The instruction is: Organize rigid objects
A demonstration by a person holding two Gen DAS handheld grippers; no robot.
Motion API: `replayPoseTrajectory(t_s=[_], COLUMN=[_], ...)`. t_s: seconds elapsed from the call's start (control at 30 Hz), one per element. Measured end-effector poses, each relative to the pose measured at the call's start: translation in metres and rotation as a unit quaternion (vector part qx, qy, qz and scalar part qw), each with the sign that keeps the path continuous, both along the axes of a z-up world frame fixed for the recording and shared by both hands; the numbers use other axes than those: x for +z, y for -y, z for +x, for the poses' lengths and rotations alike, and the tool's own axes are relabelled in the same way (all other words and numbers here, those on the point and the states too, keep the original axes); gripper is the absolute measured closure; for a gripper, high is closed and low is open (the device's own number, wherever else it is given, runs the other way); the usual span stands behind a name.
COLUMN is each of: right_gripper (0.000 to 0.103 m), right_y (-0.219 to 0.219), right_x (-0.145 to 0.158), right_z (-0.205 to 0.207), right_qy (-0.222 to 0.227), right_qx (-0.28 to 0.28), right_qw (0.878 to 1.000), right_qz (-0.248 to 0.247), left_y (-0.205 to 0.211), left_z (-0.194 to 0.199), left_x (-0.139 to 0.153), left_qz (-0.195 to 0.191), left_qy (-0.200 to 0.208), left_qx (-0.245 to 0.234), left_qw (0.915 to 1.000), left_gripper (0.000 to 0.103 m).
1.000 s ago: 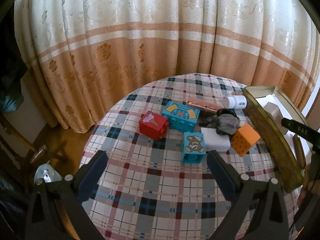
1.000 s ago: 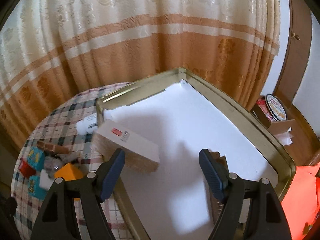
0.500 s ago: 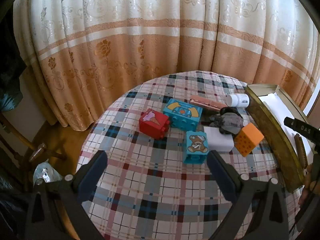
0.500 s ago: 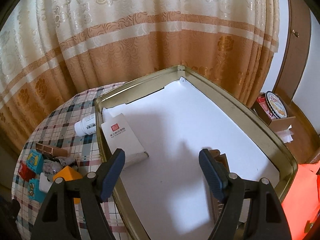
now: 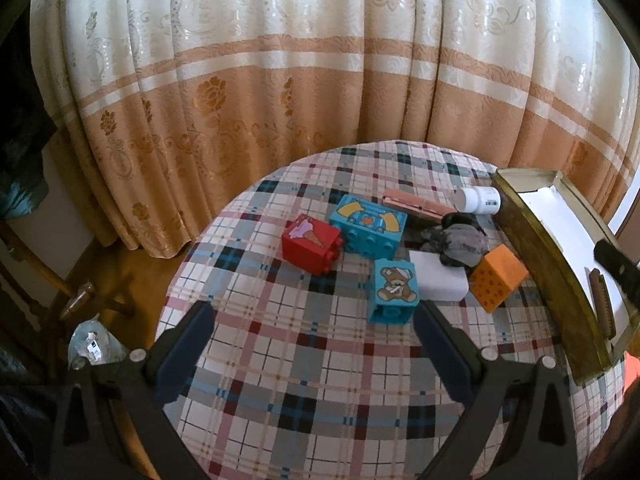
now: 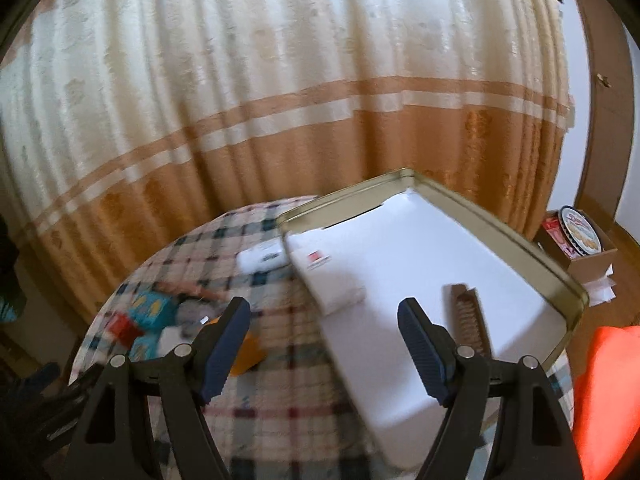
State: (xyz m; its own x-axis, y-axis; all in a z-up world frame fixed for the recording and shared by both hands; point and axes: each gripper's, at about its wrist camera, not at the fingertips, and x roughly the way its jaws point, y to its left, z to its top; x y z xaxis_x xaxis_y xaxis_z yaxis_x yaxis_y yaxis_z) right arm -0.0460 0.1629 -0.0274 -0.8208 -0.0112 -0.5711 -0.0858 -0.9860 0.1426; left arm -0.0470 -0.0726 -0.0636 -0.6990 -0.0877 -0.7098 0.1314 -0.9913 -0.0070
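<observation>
Right wrist view is motion-blurred, so I'm hedging on detail there. I've got the right gripper (image 6: 324, 322) with jaws spread wide and nothing between them, hanging over the near edge of the metal tray (image 6: 496, 220). A white box (image 6: 326, 276) and what looks like a brown comb (image 6: 468, 316) lie on the tray's white liner. Left gripper (image 5: 312, 332) is also open and empty, above the plaid table (image 5: 320, 380). Loose pieces are clustered beside the tray: red block (image 5: 310, 242), big teal block (image 5: 370, 226), teddy block (image 5: 394, 290), orange block (image 5: 496, 278), a white block (image 5: 438, 280), a grey lump (image 5: 456, 240) and a pill bottle (image 5: 480, 200) by the tray wall. Risk as I see it: the pile is tight, so going for the orange block could clip the tray rim or shove its neighbours. The bottle lies on its side and could roll off the round top.
</observation>
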Motion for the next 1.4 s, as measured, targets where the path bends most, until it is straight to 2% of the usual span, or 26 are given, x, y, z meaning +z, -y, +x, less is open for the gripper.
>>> replayPoseTrajectory(t_s=[0.23, 0.53, 1.03, 1.3, 1.37, 1.4], right_gripper=[0.025, 0.025, 0.025, 0.025, 0.034, 0.048], right_y=[0.027, 0.04, 0.045, 0.05, 0.052, 0.052], right_x=[-0.007, -0.009, -0.021, -0.028, -0.029, -0.03], right_z=[0.011, 0.023, 0.02, 0.011, 0.009, 0.008], right_qy=[0.007, 0.006, 0.028, 0.033, 0.033, 0.035], right_qx=[0.04, 0.064, 0.079, 0.096, 0.101, 0.104], right_qw=[0.999, 0.998, 0.996, 0.995, 0.994, 0.994], right_qz=[0.01, 0.02, 0.017, 0.019, 0.022, 0.023], left_y=[-0.002, -0.004, -0.005, -0.008, -0.015, -0.017], left_z=[0.006, 0.009, 0.002, -0.005, -0.009, -0.011], left_x=[0.006, 0.006, -0.005, -0.014, -0.017, -0.018], left_qz=[-0.03, -0.037, -0.031, -0.003, -0.01, -0.014], left_qy=[0.0, 0.008, 0.024, 0.042, 0.045, 0.047], left_qx=[0.009, 0.008, 0.005, -0.007, -0.015, -0.015], left_qw=[0.9995, 0.9993, 0.9992, 0.9991, 0.9988, 0.9987], left_gripper=[0.002, 0.002, 0.002, 0.002, 0.002, 0.002])
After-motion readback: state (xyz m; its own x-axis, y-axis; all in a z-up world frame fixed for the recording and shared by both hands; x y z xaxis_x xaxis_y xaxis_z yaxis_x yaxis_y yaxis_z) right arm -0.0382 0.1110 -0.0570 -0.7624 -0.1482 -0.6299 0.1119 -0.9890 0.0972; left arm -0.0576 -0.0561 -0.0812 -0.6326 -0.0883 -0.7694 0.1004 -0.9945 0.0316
